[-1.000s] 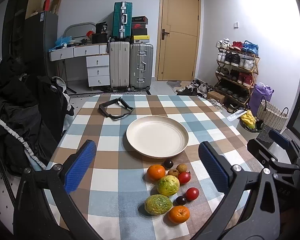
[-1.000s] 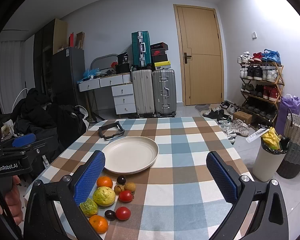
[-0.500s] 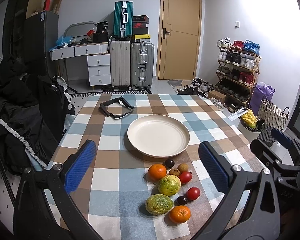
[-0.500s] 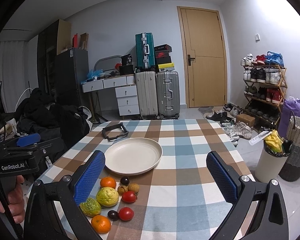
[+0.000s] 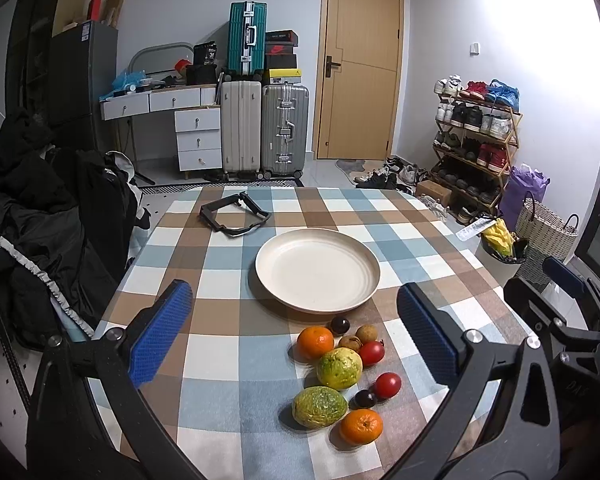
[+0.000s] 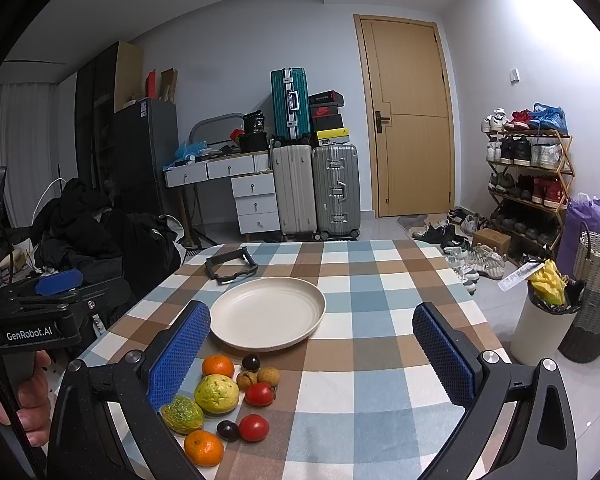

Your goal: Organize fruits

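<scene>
An empty cream plate [image 5: 317, 270] [image 6: 267, 318] sits mid-table on the checked cloth. In front of it lies a cluster of fruit: two oranges [image 5: 316, 343] [image 6: 203, 448], two yellow-green guavas [image 5: 339, 368] [image 6: 216, 394], two red tomatoes [image 5: 388, 385] [image 6: 254, 427], dark plums [image 5: 340, 324] and small brown longans [image 5: 366, 334]. My left gripper [image 5: 294, 332] hangs open above the near table, the fruit between and below its blue pads. My right gripper [image 6: 312, 354] is open too, the fruit by its left finger [image 6: 178, 354]. Neither holds anything.
A black strap-like frame [image 5: 235, 216] lies beyond the plate at the far left. Dark coats are piled on a chair [image 5: 40, 216] left of the table. A white bin [image 6: 544, 320] and wicker basket [image 6: 596, 300] stand to the right on the floor. Suitcases and a shoe rack line the walls.
Both grippers have risen and tilted slightly; the table and fruit sit a little lower in the views. Nothing on the table has moved and both stay open.
</scene>
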The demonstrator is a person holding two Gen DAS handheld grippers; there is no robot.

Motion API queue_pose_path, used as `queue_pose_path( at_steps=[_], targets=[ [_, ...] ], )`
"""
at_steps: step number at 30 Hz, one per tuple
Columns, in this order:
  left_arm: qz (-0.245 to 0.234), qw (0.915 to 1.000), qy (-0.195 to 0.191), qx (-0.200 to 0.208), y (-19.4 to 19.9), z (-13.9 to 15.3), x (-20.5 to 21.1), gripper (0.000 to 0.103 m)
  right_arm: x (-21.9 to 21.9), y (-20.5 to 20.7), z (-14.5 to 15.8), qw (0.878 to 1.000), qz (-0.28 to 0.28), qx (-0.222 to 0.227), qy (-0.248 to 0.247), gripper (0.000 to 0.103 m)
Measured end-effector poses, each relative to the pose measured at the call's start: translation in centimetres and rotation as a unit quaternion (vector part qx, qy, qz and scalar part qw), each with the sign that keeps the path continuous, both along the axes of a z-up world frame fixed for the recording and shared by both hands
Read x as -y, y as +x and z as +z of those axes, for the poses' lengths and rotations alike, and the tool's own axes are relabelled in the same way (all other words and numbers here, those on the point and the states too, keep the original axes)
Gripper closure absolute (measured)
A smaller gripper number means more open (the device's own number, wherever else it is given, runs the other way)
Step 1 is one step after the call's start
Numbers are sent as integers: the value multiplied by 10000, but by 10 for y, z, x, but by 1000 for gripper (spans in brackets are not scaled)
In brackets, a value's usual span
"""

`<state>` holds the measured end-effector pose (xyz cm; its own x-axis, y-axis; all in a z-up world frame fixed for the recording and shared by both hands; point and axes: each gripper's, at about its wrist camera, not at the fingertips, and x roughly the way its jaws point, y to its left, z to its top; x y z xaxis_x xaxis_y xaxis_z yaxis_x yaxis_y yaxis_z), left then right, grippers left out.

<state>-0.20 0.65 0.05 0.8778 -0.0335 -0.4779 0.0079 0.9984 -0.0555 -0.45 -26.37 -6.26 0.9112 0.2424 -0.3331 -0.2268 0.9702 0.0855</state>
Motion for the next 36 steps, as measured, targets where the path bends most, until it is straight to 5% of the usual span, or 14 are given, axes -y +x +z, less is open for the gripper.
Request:
queue_pose_path(
  at_steps=[21,36],
  targets=[
    [-52,10000,-1,-55,1,-4,1,1,-2,-4,-3,10000,22,10,13,0],
    [-505,9956,-145,-778,22,-61,0,1,-5,2,-20,9998,32,-167,-112,0]
  ],
)
